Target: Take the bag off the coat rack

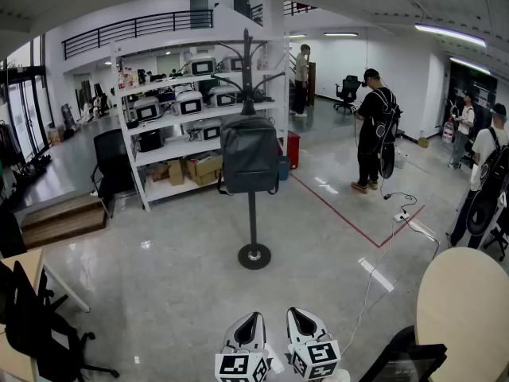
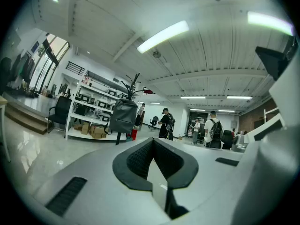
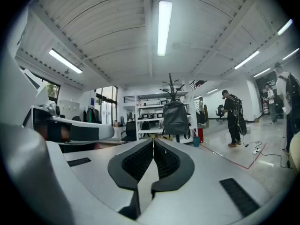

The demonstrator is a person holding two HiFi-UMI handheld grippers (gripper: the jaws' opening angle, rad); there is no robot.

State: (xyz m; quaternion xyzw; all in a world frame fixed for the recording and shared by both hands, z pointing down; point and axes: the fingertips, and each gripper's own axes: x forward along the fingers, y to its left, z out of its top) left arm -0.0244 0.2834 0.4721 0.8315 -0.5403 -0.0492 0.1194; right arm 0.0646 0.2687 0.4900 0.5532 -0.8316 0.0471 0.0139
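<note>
A dark grey backpack (image 1: 250, 154) hangs on a black coat rack (image 1: 253, 217) that stands on a round base in the middle of the floor. The backpack (image 2: 123, 116) shows far off in the left gripper view, and the backpack (image 3: 175, 119) also shows ahead in the right gripper view. Both grippers sit low at the bottom of the head view, well short of the rack. My left gripper (image 1: 245, 328) has its pads together with nothing between them. My right gripper (image 1: 306, 325) is shut and empty too.
White shelving (image 1: 171, 126) with machines and boxes stands behind the rack. A person in black (image 1: 372, 130) stands at the right, others further right. A round table (image 1: 465, 317) is at my right, black chairs (image 1: 36, 333) at my left. A cable (image 1: 390, 237) trails on the floor.
</note>
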